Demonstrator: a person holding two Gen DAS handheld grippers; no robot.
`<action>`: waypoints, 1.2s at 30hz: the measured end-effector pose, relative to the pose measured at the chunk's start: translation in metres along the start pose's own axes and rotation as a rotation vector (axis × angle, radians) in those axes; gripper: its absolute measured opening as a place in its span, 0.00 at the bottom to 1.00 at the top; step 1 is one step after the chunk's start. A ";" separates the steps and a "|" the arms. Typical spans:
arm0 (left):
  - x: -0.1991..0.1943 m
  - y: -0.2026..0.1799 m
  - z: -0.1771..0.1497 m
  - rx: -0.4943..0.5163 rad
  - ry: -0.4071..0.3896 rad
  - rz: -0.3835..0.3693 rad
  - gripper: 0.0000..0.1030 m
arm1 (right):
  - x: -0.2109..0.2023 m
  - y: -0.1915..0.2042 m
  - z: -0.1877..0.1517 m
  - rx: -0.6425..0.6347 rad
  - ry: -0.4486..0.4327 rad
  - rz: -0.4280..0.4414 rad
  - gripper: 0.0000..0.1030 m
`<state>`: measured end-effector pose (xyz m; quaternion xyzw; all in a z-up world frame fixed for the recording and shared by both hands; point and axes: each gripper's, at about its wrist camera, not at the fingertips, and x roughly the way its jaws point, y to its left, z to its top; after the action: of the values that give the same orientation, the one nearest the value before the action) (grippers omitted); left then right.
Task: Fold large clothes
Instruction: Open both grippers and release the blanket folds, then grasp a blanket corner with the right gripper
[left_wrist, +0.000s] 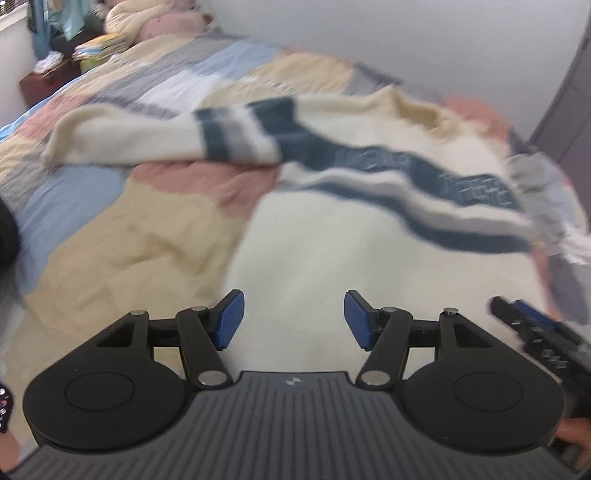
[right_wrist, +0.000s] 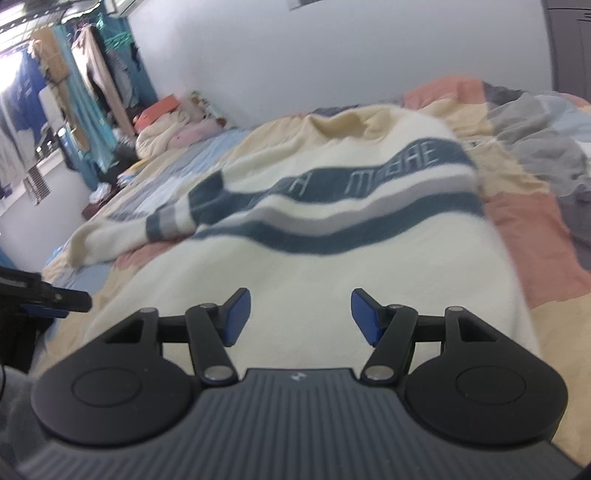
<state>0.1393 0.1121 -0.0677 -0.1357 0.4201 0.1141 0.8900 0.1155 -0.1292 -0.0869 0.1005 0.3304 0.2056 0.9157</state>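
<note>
Left hand-held gripper (left_wrist: 294, 319) jaws apart, empty, above cream knitted sweater with navy stripes (left_wrist: 332, 251) near bed's front edge. Right hand-held gripper (right_wrist: 301, 316) likewise parted, empty.

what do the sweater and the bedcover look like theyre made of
Sweater: seemingly a soft, fuzzy knit, wool or fleece, matte cream with woven-in blue and grey bands. Bedcover: probably cotton, matte, puckered colour blocks suggesting a padded quilt.

Cream sweater (right_wrist: 295, 280) with navy and grey stripes, pastel patchwork bedspread (left_wrist: 122, 236), blue-padded black fingers (left_wrist: 231, 319)
</note>
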 end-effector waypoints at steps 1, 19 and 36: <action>-0.003 -0.009 0.002 0.008 -0.017 -0.023 0.64 | -0.001 -0.003 0.002 0.005 -0.007 -0.012 0.62; 0.089 -0.130 0.032 0.153 -0.034 -0.180 0.64 | -0.019 -0.089 0.020 0.285 -0.064 -0.180 0.62; 0.172 -0.084 0.002 0.176 -0.035 -0.210 0.61 | 0.031 -0.165 0.016 0.627 -0.002 -0.254 0.28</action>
<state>0.2742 0.0491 -0.1887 -0.0984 0.3965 -0.0148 0.9126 0.1982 -0.2645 -0.1452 0.3355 0.3868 -0.0219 0.8587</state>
